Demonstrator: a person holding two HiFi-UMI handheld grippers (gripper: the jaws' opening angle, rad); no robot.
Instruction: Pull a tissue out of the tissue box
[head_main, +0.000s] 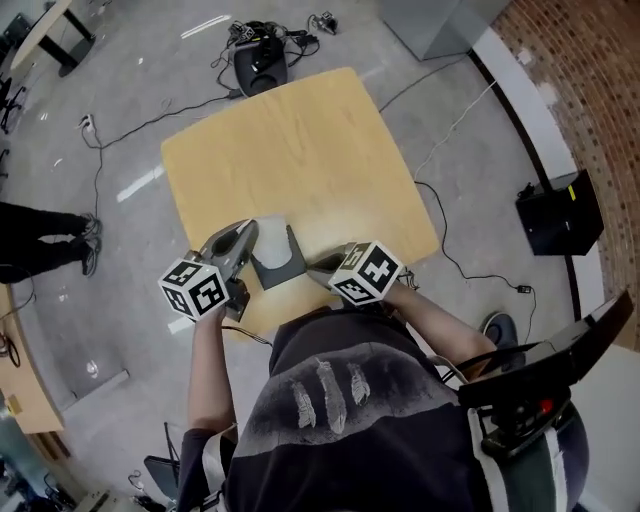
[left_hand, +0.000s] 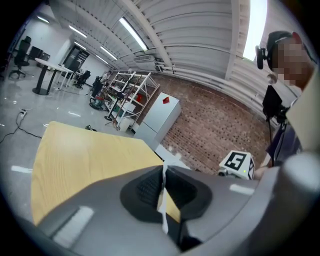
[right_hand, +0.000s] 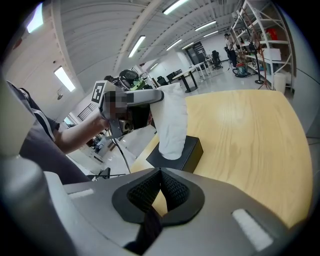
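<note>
The left tongs clench 1 white tissue, half out of the black tissue box (near edge of the desk). The right tongs are clenched on nothing.

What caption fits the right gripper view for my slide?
Left hand-held gripper holds a white tissue drawn up out of a black tissue box on a wooden table.

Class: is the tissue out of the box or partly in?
Partly in: the tissue runs from the left tool down into the box.
</note>
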